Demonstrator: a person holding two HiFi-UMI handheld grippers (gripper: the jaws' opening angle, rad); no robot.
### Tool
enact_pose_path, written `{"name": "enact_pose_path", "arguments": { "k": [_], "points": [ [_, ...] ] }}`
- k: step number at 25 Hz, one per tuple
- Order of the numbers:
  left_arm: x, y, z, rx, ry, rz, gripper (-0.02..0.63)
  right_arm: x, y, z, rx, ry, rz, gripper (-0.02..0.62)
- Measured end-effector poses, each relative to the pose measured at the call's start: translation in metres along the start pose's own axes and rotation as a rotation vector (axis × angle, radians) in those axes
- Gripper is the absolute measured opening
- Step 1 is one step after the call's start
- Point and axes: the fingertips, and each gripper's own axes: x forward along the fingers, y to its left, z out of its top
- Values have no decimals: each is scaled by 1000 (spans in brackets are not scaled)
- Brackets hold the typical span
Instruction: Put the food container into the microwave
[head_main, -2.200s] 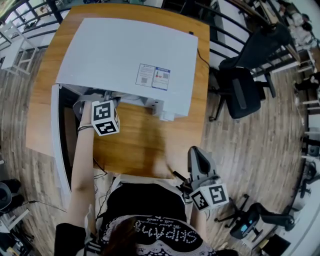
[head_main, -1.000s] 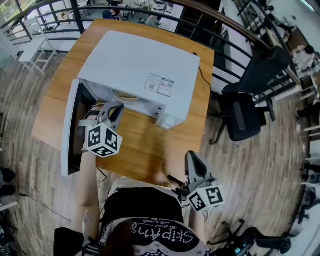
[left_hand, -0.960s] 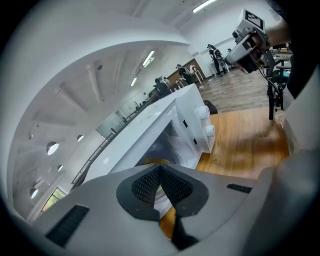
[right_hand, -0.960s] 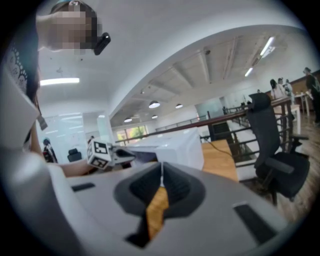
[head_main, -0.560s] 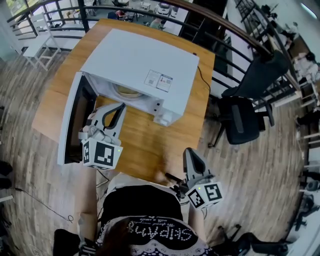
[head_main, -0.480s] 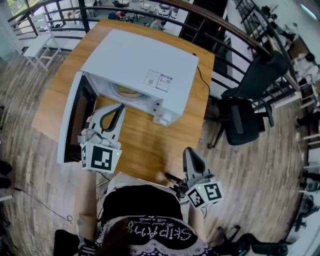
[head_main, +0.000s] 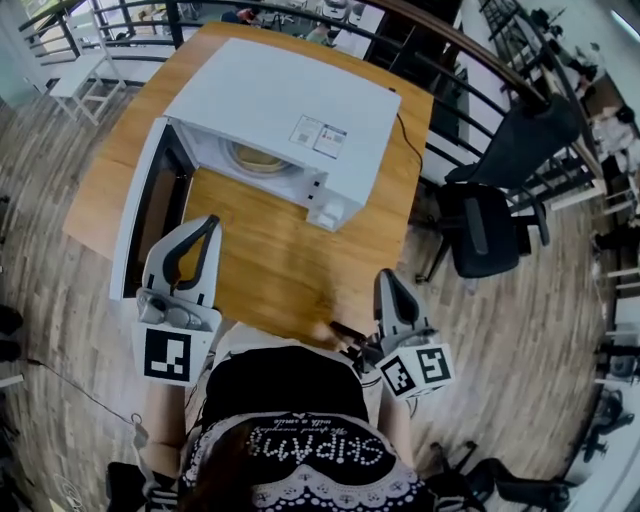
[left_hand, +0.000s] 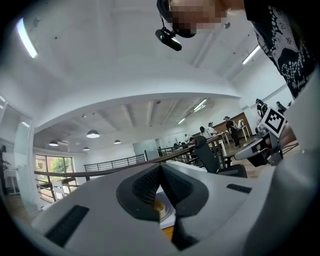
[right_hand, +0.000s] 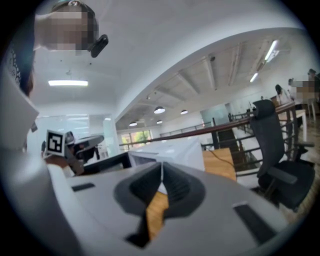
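One open white microwave (head_main: 280, 95) (one round tan food container (head_main: 258, 158) inside) sits on the wooden table (head_main: 270, 250); left gripper (head_main: 208, 222) and right gripper (head_main: 385, 275) are closed, empty.

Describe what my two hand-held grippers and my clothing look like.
The left hand-held gripper and right hand-held gripper are grey, tapering shells with black ribbed pads. Each carries a white cube with black square markers. The person wears a black top with white lettering and lace trim.
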Motion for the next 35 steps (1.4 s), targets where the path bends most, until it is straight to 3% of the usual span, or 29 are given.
{"name": "enact_pose_path", "arguments": {
  "k": [11, 13, 17, 21, 25, 28, 35],
  "points": [
    [-43, -4, 6, 33, 19, 46, 25, -16, -4, 19, -32, -21, -27, 34],
    [-46, -11, 5, -7, 12, 27, 25, -19, -4, 20, -37, -20, -30, 34],
    [-52, -32, -2, -173, -16, -37, 25, -26, -2, 19, -37, -26, -35, 34],
    [-59, -50, -15, -202, 9, -93, 25, -36, -2, 16, -39, -26, -40, 34],
    [-64, -54, -28, -229, 35, -84, 25, -46, -3, 4, -33, -3, -55, 34],
    [-66, -56, -37, -218, 60, -71, 25, -49, -3, -6, -25, 18, -67, 34],
    [-70, -64, -45, -90, 107, -81, 25, -53, 0, -23, -53, 58, -76, 34]
  ]
}}
